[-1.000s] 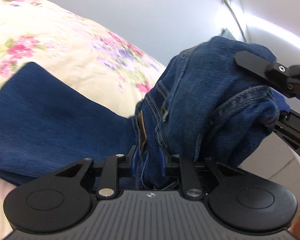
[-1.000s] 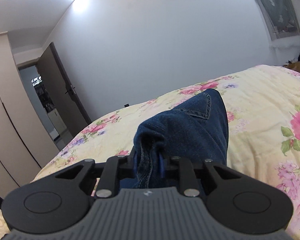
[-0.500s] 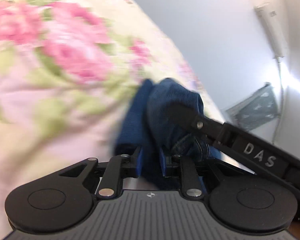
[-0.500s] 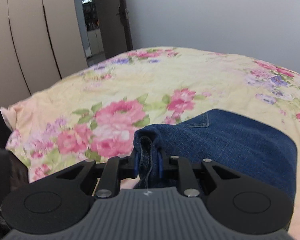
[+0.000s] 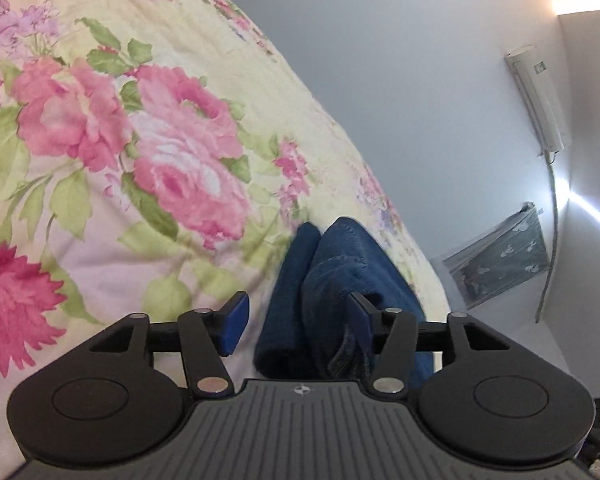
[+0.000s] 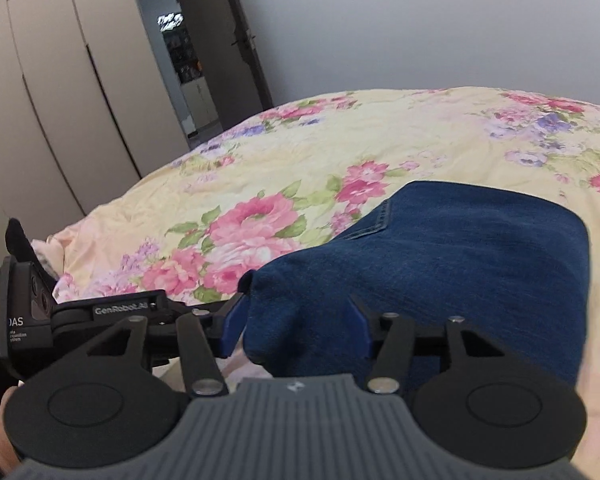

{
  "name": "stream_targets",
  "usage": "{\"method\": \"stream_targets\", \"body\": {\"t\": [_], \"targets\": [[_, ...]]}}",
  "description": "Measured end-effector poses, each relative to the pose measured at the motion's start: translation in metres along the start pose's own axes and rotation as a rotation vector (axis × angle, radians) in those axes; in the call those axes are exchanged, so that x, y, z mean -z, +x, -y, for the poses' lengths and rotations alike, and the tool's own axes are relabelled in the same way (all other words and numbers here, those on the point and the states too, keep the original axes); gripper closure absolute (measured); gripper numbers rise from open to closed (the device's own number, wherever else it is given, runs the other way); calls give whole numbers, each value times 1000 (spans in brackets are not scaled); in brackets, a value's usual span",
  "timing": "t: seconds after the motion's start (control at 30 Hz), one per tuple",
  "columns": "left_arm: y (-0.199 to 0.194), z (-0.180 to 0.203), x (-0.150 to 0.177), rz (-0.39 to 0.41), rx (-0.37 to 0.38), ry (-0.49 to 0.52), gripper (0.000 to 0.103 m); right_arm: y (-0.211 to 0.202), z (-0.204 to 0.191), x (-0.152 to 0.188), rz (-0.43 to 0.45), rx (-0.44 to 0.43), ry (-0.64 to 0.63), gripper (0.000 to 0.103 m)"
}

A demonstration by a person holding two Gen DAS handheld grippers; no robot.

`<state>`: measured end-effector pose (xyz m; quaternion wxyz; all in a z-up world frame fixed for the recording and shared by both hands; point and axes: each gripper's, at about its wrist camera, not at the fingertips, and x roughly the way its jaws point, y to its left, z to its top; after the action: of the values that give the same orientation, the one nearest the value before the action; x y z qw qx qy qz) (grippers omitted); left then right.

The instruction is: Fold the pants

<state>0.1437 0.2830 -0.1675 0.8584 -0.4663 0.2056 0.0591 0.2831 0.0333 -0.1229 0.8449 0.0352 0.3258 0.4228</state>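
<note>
The blue jeans (image 6: 460,248) lie folded in a thick bundle on the floral bedspread (image 6: 340,152). In the left wrist view the jeans (image 5: 332,280) show edge-on, as stacked layers. My left gripper (image 5: 296,316) is open, its blue pads either side of the near edge of the bundle, the right pad against the denim. My right gripper (image 6: 296,320) is open too, with the folded edge of the jeans lying between its pads. The left gripper's body shows at the left of the right wrist view (image 6: 80,316).
The bed's floral cover (image 5: 120,140) spreads wide around the jeans. A wardrobe (image 6: 60,100) and an open doorway (image 6: 188,60) stand beyond the bed. A wall air conditioner (image 5: 536,92) and a grey curtain (image 5: 500,256) are on the far wall.
Both grippers have opened and let go of the jeans, which now lie folded on the bed. The left gripper has swung down toward the bedspread.
</note>
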Motion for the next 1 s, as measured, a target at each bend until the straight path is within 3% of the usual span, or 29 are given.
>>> {"method": "stream_targets", "body": {"t": [0.03, 0.1, 0.27, 0.37, 0.4, 0.43, 0.47, 0.5, 0.7, 0.8, 1.0], "targets": [[-1, 3, -2, 10, 19, -3, 24, -11, 13, 1, 23, 19, 38, 48], [2, 12, -4, -2, 18, 17, 16, -29, 39, 7, 59, 79, 97, 48], [27, 31, -3, -92, -64, 107, 16, -42, 97, 29, 81, 172, 261, 37], [41, 34, -5, -129, -100, 117, 17, -36, 123, 45, 81, 164, 376, 26], [47, 35, -6, -148, -94, 121, 20, -31, 133, 51, 60, 144, 433, 26], [51, 36, -6, -166, -92, 135, 32, -27, 142, 57, 43, 116, 486, 26], [55, 38, -5, -181, -99, 158, 47, -24, 149, 61, 38, 86, 530, 26], [57, 40, -3, -188, -105, 184, 72, -19, 155, 65, 35, 52, 573, 26], [50, 56, 13, -155, -176, 316, 77, -10, 173, 78, 33, -54, 659, 28], [47, 64, 14, -153, -202, 341, 83, -7, 175, 75, 20, -68, 662, 33], [44, 82, 15, -154, -219, 420, 85, -10, 175, 72, 24, -60, 632, 55]]}}
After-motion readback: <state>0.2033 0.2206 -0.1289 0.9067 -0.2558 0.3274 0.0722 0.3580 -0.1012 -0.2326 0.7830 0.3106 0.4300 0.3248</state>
